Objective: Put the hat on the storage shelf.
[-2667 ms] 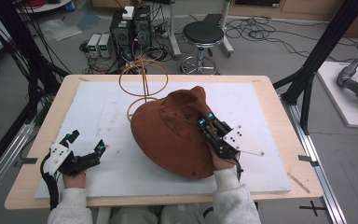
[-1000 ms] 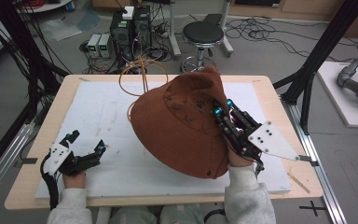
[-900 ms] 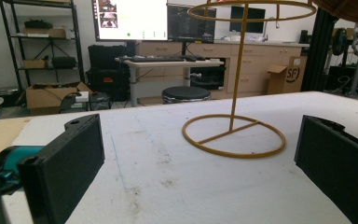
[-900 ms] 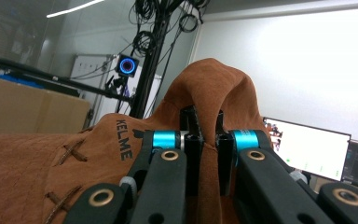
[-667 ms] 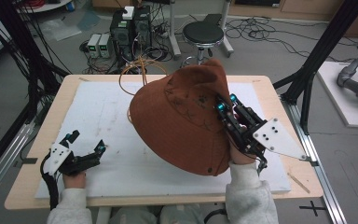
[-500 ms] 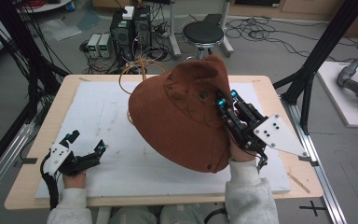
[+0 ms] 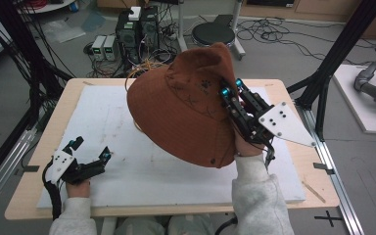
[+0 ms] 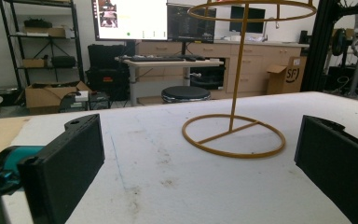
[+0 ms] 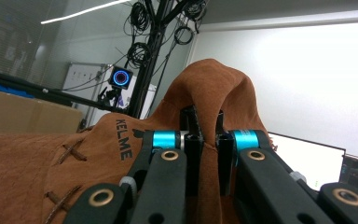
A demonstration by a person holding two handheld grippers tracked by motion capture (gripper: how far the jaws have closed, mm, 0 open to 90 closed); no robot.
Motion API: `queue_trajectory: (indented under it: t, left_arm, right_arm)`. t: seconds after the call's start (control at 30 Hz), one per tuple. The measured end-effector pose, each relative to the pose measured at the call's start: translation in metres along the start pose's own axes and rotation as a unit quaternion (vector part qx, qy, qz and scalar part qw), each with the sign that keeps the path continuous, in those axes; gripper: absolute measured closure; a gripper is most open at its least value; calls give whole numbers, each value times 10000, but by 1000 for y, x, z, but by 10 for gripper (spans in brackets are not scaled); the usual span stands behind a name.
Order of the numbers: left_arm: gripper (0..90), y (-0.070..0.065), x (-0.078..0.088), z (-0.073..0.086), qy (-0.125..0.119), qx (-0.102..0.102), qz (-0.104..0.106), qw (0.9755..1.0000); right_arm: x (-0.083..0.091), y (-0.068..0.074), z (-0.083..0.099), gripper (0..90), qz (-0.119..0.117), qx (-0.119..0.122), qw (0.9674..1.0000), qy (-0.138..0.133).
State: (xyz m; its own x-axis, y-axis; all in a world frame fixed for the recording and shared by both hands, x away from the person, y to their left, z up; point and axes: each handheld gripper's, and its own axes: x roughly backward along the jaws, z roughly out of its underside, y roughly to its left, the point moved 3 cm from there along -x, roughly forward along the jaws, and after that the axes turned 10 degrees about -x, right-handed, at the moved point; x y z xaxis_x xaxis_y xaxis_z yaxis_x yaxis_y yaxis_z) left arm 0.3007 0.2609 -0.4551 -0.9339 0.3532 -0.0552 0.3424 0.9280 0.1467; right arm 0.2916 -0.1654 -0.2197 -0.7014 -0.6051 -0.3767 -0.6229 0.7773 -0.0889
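Surface (image 7: 127, 147): white pad, mostly bare. Brown hat (image 7: 186, 107): lifted off surface, hanging left of right claw (image 7: 231, 95), which pinches fold of its fabric tight. Gold wire stand (image 8: 235, 126): upright beyond left claw (image 7: 90, 149), unloaded. Left claw: wide, idle, low on surface. Judgement: pickup done; placing hat on stand remains.

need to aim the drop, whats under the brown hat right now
Under the lifted hat, pinched by the right gripper, lie the white mat and the gold wire stand. The hat covers most of the stand from above.
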Motion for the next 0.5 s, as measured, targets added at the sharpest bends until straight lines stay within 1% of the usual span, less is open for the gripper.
queue_trajectory:
  t: [0.2, 0.33, 0.37, 0.5]
  left_arm:
    - [18, 0, 0, 0, 11, -17, 7, 10000]
    - [18, 0, 0, 0, 8, -16, 10, 10000]
    - [18, 0, 0, 0, 8, -17, 9, 10000]
    - [18, 0, 0, 0, 9, -17, 10, 10000]
  right_arm:
    - [-9, -5, 1, 878, 100, -81, 9999, -103]
    - [-17, -8, 5, 878, 177, -119, 9997, -125]
    - [-18, -8, 6, 878, 193, -168, 9996, -113]
    - [-28, -11, 10, 878, 213, -155, 9996, -107]
